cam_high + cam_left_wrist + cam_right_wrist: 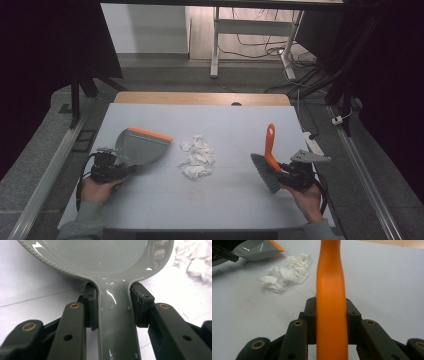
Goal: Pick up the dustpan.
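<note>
Left gripper (112, 167) at 9 o'clock on the table (150, 200), clamped on the handle of a grey dustpan (140, 146). The left gripper view has both pads pressed against the handle sides, pan bowl ahead at 12. The dustpan's orange lip points toward 2 o'clock, facing the paper pile.

Crumpled white tissue scraps (198, 157) sit mid-table, between the two tools, touching neither. Nothing lies between the dustpan lip and the scraps, and nothing between the brush bristles and the scraps either.

Right gripper (285, 172) at 3 o'clock, clenched around the orange handle of a hand brush (267, 165). The right gripper view shows the handle squeezed between the jaws and running up to 12. Grey bristles point toward 9 o'clock, handle tip up toward 12. The bristles hang near the table; can't tell if they touch it.

Off the table: white desk legs (215, 45) and loose cables on the floor at 12–1 o'clock, a power strip (312, 142) just beside the table edge at 3, and dark curtains at both sides.
</note>
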Action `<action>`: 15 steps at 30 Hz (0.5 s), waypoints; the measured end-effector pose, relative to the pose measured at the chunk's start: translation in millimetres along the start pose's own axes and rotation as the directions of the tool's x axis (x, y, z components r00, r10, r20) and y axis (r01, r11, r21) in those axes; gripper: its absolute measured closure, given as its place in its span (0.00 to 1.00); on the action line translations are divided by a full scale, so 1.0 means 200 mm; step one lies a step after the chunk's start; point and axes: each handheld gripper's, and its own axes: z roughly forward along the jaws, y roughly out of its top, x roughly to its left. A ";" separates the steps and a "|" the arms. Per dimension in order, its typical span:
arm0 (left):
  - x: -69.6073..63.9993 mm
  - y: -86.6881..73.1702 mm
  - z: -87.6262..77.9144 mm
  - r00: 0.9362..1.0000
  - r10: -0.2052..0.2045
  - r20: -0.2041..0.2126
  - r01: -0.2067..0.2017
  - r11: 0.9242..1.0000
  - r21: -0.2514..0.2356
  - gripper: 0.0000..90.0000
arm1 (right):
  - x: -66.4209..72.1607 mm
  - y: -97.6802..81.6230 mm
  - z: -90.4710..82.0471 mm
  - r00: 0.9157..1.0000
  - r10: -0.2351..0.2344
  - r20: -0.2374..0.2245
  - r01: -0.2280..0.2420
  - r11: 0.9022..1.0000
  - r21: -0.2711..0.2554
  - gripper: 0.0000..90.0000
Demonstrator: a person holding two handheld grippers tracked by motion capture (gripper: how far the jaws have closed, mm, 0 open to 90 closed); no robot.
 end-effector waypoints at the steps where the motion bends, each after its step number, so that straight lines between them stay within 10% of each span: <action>1: 0.00 0.00 -0.01 1.000 0.003 0.002 -0.003 1.000 -0.005 0.69 | 0.00 0.00 0.00 1.000 0.000 0.003 0.000 1.000 0.000 0.78; 15: 0.02 0.00 -0.11 0.997 0.070 0.036 -0.068 0.996 -0.054 0.69 | 0.00 0.00 0.00 1.000 0.002 0.006 -0.002 1.000 -0.003 0.78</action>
